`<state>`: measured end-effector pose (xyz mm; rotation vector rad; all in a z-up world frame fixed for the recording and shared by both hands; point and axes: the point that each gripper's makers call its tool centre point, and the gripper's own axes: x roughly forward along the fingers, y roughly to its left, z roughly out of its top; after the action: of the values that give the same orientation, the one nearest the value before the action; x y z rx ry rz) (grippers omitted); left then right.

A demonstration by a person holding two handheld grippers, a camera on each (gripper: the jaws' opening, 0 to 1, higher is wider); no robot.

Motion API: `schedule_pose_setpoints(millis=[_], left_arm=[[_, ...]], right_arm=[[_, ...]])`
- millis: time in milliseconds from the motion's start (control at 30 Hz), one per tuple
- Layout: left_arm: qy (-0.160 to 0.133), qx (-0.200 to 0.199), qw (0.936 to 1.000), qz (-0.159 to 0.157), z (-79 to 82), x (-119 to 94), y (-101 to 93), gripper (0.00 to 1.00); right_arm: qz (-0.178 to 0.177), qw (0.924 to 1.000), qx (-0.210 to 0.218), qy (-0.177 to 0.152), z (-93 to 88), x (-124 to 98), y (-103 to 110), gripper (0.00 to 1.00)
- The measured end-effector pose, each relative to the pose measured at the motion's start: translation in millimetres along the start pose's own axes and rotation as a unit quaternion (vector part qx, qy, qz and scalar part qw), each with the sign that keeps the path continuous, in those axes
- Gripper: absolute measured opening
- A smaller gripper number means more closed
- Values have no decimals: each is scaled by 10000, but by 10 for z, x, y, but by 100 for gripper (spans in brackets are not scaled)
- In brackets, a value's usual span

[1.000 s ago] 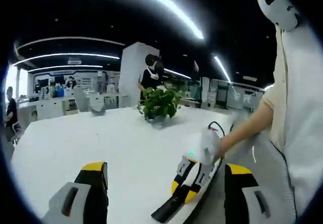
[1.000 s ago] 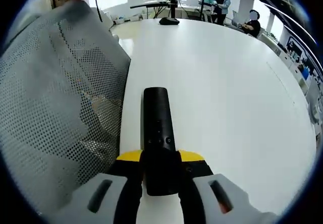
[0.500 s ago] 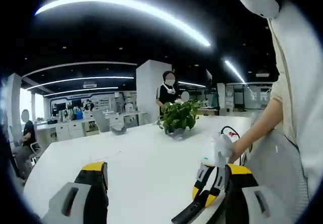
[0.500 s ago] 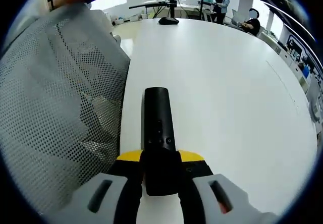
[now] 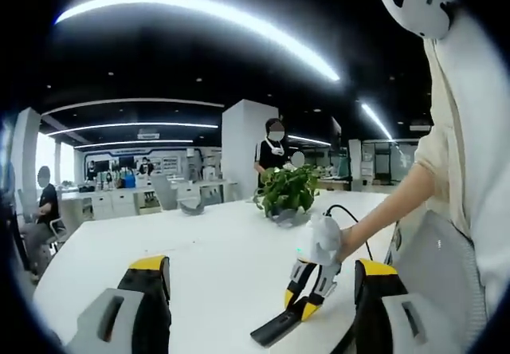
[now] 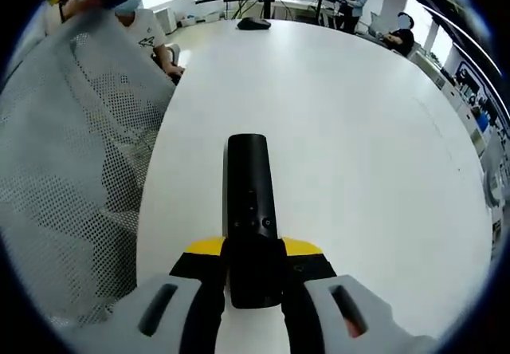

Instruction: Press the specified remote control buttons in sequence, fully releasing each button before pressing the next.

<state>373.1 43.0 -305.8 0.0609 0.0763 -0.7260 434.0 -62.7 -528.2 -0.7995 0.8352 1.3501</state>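
1. Remote control [image 6: 251, 210], long and black, sticks out over the white table [image 6: 358, 131] in the right gripper view.
2. The right gripper [image 6: 253, 268] has its yellow-tipped jaws closed tight on the near end of the remote.
3. In the left gripper view, the left gripper [image 5: 263, 290] has its jaws wide apart, holding nothing.
4. Between them, farther off, the right gripper [image 5: 307, 278] holds the remote [image 5: 279, 326] low over the table [image 5: 199, 250].
5. A green plant [image 5: 287, 190] stands on the table behind it.

Bright ceiling light strips [image 5: 199, 15] streak overhead; fisheye bends edges, images sharp.
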Motion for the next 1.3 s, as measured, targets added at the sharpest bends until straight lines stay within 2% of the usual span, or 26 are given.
schedule_pose_setpoints(millis=[167, 367, 567, 767, 967, 1233, 1300], left_arm=[[48, 6, 10000, 1, -24, 1, 4, 100], [275, 354, 9990, -26, -99, 23, -34, 100], [222, 256, 9994, -4, -101, 5, 1, 100], [183, 179, 9997, 57, -101, -3, 30, 100], [225, 185, 9996, 61, -117, -4, 33, 100], [243, 175, 9995, 41, -126, -2, 29, 100], [237, 162, 9996, 36, -125, -1, 29, 100]], right_arm=[[-47, 10000, -29, 66, 14, 7, -228, 25], [-112, 9999, -10, 126, 24, 12, -537, 25], [-160, 9996, -11, 234, 31, 15, -788, 25], [-241, 9983, -179, 509, -6, 1, -1076, 25], [-296, 9978, -127, 587, -2, 13, -1350, 25], [-308, 9973, -119, 660, 12, 25, -1497, 25], [-284, 9975, -68, 644, 7, 23, -1477, 25]])
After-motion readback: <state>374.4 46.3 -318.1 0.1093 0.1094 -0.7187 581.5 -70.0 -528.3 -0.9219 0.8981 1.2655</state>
